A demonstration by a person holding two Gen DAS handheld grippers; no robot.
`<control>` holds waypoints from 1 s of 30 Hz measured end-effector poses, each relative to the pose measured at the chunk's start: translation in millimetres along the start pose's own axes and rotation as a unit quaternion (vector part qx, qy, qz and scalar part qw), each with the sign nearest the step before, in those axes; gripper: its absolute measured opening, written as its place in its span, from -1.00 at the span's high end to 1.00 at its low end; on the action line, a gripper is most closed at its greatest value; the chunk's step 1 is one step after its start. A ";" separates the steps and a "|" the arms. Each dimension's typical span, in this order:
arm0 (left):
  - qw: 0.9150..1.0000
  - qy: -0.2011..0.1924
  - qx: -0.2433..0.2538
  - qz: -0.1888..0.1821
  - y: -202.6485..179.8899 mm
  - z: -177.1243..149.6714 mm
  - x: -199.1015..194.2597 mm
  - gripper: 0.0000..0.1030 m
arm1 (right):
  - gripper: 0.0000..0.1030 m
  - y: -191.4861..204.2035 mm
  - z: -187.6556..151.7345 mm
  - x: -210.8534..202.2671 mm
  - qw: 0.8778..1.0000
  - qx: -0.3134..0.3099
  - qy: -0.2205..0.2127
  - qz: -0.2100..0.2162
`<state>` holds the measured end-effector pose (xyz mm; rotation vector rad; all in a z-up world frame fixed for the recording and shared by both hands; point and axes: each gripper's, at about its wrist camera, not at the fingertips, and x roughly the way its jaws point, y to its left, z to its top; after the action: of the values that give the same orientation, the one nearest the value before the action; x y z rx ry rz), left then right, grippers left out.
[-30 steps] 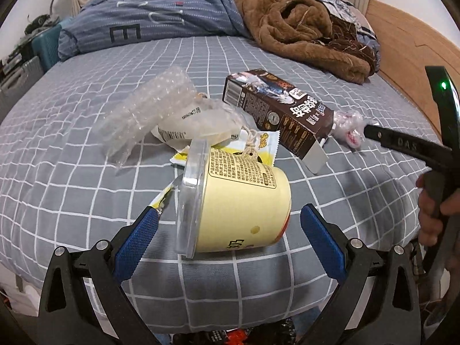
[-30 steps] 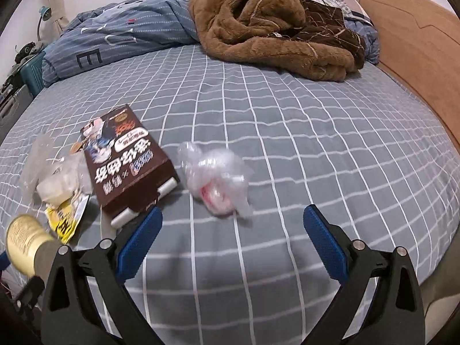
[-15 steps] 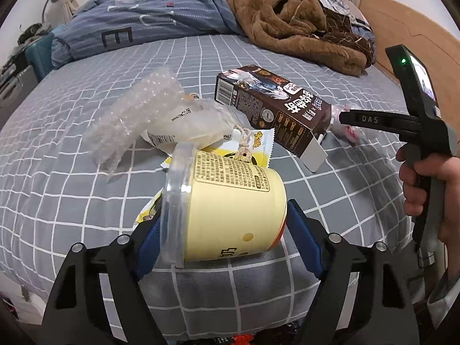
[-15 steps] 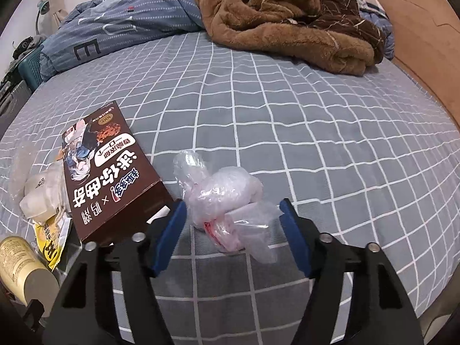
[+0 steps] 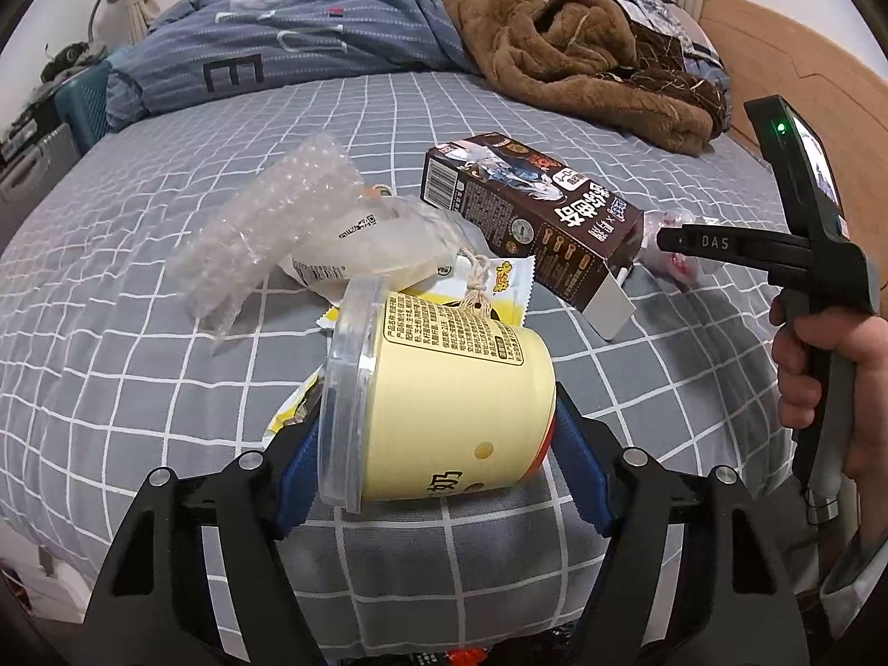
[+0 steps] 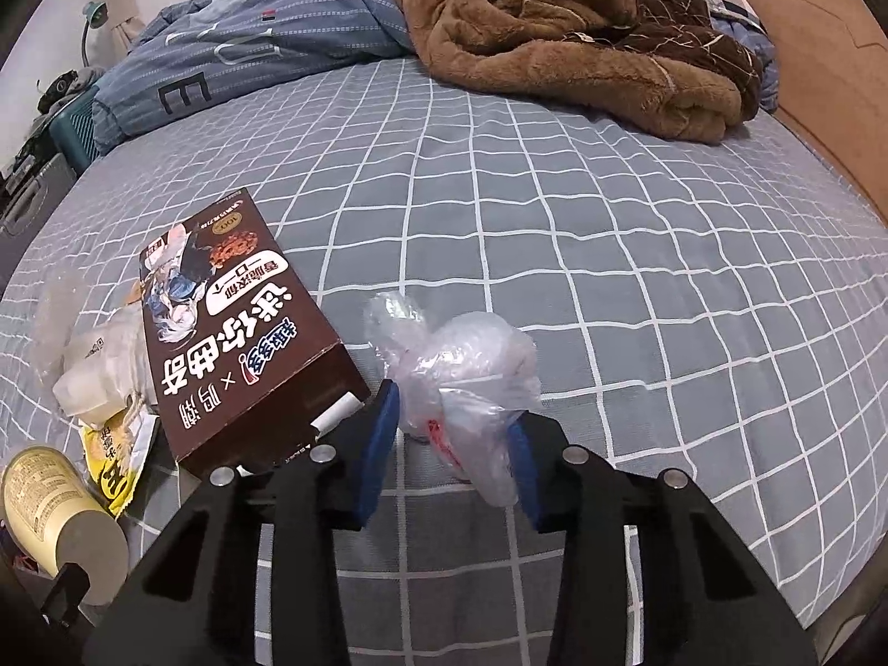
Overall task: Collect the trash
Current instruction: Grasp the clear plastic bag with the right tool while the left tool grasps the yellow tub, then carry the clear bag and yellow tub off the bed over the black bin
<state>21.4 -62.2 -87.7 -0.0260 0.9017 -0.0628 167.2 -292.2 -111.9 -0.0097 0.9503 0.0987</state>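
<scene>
The left gripper (image 5: 438,444) has just been closing and its blue pads now press on both sides of the yellow cup (image 5: 444,394), which lies on its side on the grey checked bed (image 5: 139,388) with the clear lid turned to 9 o'clock. The grip across the cup's body seems chosen because the round wall gives two opposite faces.

The right gripper (image 6: 452,444) has also just been closing; its pads pinch the crumpled plastic bag (image 6: 460,372), which is soft and folds between them. The brown box (image 6: 238,344) lies just beside it at 9 o'clock, touching the left finger. More wrappers, bubble wrap (image 5: 266,233) and a yellow packet (image 5: 499,294), lie at 11 o'clock from the cup.

Both tools point steeply down at the bed from its near edge. The right hand (image 5: 832,383) holds its handle upright, at 3 o'clock in the left view.
</scene>
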 end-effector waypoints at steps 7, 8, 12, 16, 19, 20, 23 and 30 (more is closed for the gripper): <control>1.000 -0.005 0.000 0.001 0.3 1.3 -5.3 -0.38 | 0.31 0.2 -5.1 -14.8 1.000 0.008 -0.009 -0.006; 1.000 -0.007 0.000 0.002 1.0 1.6 -6.9 -0.38 | 0.31 -0.4 -6.0 -17.5 1.000 0.009 -0.010 -0.007; 1.000 -0.012 -0.001 0.005 2.3 2.5 -13.4 -0.38 | 0.31 -4.6 -10.4 -32.8 1.000 0.017 -0.019 -0.012; 1.000 -0.015 -0.001 0.006 3.7 3.3 -20.3 -0.38 | 0.31 -5.6 -16.6 -53.9 0.999 0.019 -0.035 -0.021; 1.000 -0.021 0.001 0.007 5.0 3.5 -27.7 -0.38 | 0.31 -4.5 -19.3 -67.2 0.999 0.023 -0.044 -0.019; 1.000 -0.023 0.001 0.007 5.8 3.3 -30.2 -0.38 | 0.31 -4.4 -19.8 -70.1 0.998 0.023 -0.046 -0.020; 1.000 -0.024 -0.001 0.009 8.8 2.1 -35.3 -0.38 | 0.31 -0.3 -22.5 -80.2 0.998 0.021 -0.053 -0.022; 1.000 -0.028 -0.005 0.014 14.8 -1.7 -44.9 -0.37 | 0.31 17.0 -35.2 -100.2 0.998 0.006 -0.064 -0.022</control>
<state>-7.1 -44.4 -54.3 -0.0241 0.8472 -0.0303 79.2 -285.1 -50.3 -0.0126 0.8229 0.0515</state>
